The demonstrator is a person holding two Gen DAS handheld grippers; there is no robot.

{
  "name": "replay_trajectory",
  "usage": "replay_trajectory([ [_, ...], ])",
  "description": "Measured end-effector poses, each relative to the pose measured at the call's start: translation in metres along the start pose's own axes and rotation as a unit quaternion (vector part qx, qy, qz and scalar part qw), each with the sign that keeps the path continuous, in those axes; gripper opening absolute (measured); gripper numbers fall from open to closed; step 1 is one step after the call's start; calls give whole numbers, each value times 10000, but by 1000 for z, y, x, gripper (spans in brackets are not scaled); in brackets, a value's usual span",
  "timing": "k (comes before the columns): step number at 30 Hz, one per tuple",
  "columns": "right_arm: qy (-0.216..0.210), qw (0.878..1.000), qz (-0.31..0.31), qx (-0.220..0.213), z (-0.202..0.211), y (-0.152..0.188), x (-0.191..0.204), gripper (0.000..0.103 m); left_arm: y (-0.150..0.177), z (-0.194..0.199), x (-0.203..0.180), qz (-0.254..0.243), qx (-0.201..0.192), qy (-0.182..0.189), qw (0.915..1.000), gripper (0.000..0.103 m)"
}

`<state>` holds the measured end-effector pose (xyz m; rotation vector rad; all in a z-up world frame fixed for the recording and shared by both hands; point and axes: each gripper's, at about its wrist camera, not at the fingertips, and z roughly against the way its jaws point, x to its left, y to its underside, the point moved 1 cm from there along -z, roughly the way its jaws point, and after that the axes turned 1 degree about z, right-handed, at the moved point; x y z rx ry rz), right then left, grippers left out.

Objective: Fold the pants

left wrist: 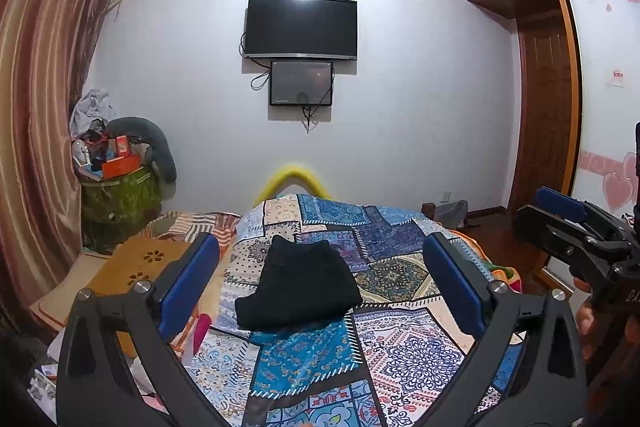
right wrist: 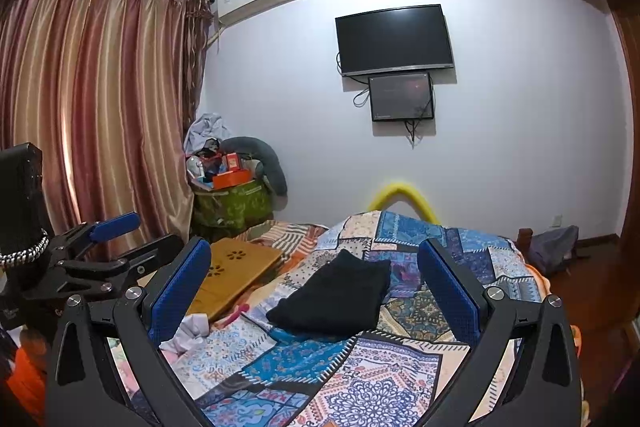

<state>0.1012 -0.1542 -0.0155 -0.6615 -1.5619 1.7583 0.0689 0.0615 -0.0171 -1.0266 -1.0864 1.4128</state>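
The left gripper (left wrist: pixel 320 283) is spread wide and empty, raised above the bed; the folded black pants (left wrist: pixel 298 287) lie ahead between its fingers on the patchwork bedspread (left wrist: pixel 400 343). The right gripper (right wrist: pixel 316 287) is likewise wide and empty, with the pants just ahead, and a wooden lap desk (right wrist: pixel 236 275) lying to its left.

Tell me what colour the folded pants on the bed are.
Plain black, no visible pattern. The pants show best in the left wrist view.
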Motion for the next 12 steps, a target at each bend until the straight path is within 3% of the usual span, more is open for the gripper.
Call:
replay_trajectory([
  [12, 11, 10000, -17, 26, 0, 2, -2, 103, 2, -1, -1, -28, 27, 76, 10000, 103],
])
